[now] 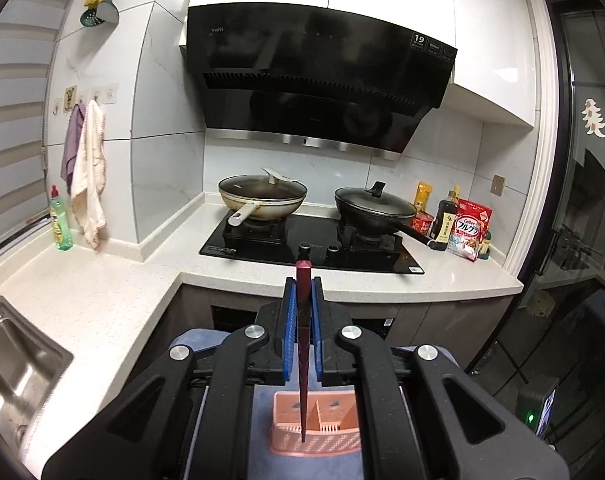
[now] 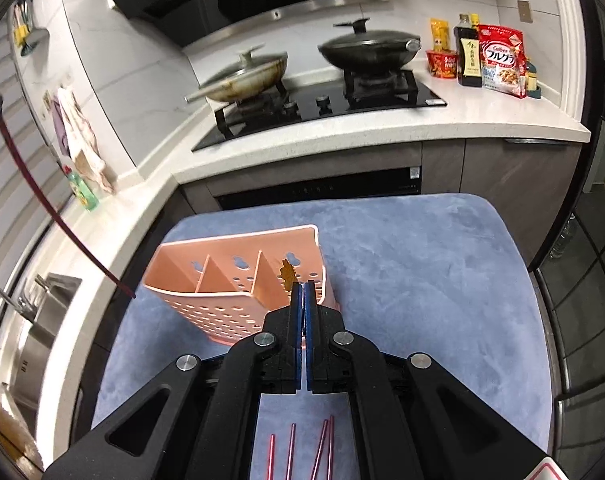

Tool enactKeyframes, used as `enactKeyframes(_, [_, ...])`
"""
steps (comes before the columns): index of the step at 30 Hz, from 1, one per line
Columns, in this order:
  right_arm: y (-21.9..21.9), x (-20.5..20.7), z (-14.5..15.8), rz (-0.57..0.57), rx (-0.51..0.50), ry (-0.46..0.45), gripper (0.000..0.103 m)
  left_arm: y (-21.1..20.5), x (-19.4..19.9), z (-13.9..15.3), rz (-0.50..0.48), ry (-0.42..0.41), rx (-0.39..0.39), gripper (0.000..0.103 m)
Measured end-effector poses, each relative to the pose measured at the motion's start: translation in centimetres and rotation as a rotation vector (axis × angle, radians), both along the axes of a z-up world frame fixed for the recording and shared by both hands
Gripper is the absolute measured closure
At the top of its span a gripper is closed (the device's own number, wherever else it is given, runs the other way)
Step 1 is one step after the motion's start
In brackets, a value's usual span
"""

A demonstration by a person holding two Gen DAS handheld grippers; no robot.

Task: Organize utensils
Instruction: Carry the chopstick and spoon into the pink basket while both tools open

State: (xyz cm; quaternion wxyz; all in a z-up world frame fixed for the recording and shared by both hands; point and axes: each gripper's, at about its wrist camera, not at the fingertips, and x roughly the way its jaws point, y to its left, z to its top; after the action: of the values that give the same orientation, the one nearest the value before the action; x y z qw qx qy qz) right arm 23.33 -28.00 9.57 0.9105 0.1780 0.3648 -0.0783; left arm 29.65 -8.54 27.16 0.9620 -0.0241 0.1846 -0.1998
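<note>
Gripping, left claw (image 1: 302, 284): blue pads clamped on a dark red chopstick (image 1: 302, 352), which stands nearly upright, its tip over the left part of the caddy below.
Right claw (image 2: 303, 286): pads pressed together, nothing seen between them; it hangs at 5 o'clock of the caddy, tips over its right compartment.
Caddy: pink perforated utensil caddy (image 2: 222, 280) with three compartments, standing on the blue mat (image 2: 422, 280).
Right compartment: a small brown scalloped piece (image 2: 288, 272) shows just beyond the right claw's tips.
Loose chopsticks: four red chopsticks (image 2: 310, 448) lie on the mat at 6 o'clock, under the right claw.
Bench: white bench (image 2: 382, 120) at 12 o'clock carries a black hob (image 2: 322, 100) with two lidded woks.
Sink: steel sink (image 1: 18, 364) at 9 o'clock.
</note>
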Motion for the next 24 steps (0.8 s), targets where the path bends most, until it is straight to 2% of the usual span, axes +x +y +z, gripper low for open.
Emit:
enactKeyframes(3, [-0.1, 1.0, -0.8, 0.010, 0.006, 0.026, 0.102, -0.7, 1.2, -1.4, 0.009, -0.004, 0.018, 0.096])
enactKeyframes(12, [-0.3, 2.6, -2.3, 0.006, 0.005, 0.058, 0.101, -1.1, 3.3, -5.0, 0.018, 0.068, 0.041, 0.096])
enactKeyframes(14, [-0.5, 2.7, -2.3, 0.002, 0.009, 0.050, 0.098, -0.7, 3.3, -5.6, 0.020, 0.077, 0.043, 0.094])
enactKeyframes(15, [-0.5, 2.7, -2.3, -0.003, 0.007, 0.048, 0.096, -0.5, 3.3, -5.8, 0.027, 0.079, 0.043, 0.084])
enactKeyframes(16, [-0.5, 2.5, -2.1, -0.007, 0.000, 0.043, 0.094, -0.3, 3.2, -5.9, 0.035, 0.081, 0.045, 0.064])
enactKeyframes(18, [-0.4, 2.0, -1.4, -0.006, -0.005, 0.023, 0.090, 0.2, 2.9, -6.0, 0.067, 0.072, 0.047, 0.034])
enactKeyframes(21, [-0.2, 0.8, -0.2, -0.007, -0.002, -0.012, 0.078, 1.2, 2.1, -5.7, 0.101, 0.053, 0.046, 0.023])
enactKeyframes(22, [-0.2, 0.4, 0.2, -0.007, 0.004, -0.022, 0.073, 1.4, 2.0, -5.7, 0.102, 0.061, 0.044, 0.023])
enactKeyframes(24, [-0.1, -1.0, 1.1, -0.009, 0.012, -0.045, 0.072, 2.3, 1.4, -5.9, 0.105, 0.082, 0.043, 0.023])
